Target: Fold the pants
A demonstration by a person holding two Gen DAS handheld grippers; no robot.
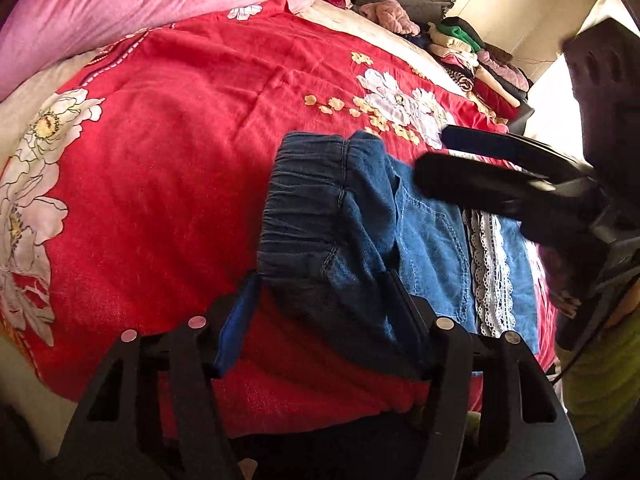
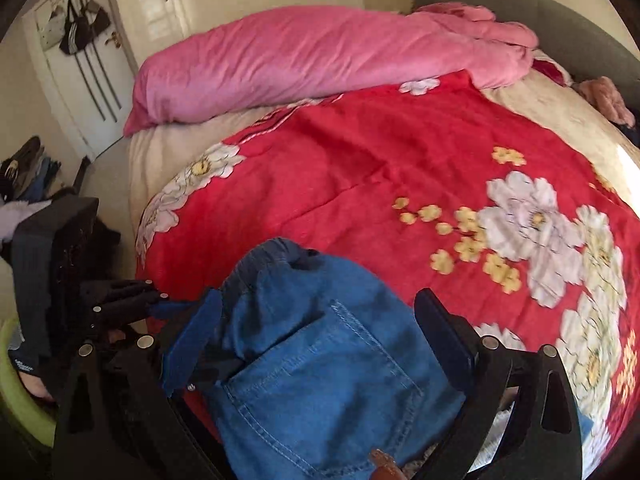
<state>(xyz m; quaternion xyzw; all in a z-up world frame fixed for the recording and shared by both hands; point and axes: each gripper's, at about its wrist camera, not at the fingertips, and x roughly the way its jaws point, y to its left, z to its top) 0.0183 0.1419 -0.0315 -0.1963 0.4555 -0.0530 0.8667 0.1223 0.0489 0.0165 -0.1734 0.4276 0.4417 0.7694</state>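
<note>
— Started at the far left?

— Noted a pink quilt [image 1: 120, 4] bunched along the far left edge of the bed. Found a red flowered bedcover [image 1: 180, 160] spread across the middle.

— And the left gripper [image 1: 320, 280]?

— Sat near, low in its own view, jaws partly apart. Straddled the near corner of the elastic waistband. Left a strip of red showing between the left pad and the denim, so gripped nothing. Could not tell whether the right finger touched the cloth.

— Located the pants [image 1: 320, 208]?

— Lay on the bedcover at centre right, near the bed's near edge, blue denim, waistband pointing left and far, back pocket facing up.

— Checked the right gripper [image 1: 432, 154]?

— Came in from the right above the pocket side. Showed jaws spread wide in its own view [image 2: 320, 296], with the pocket between the fingers and neither pad pressing.

— Further right?

— Spotted white lace trim [image 1: 492, 272] along the denim's right side, and a pile of clothes [image 1: 472, 52] at the far right.
</note>
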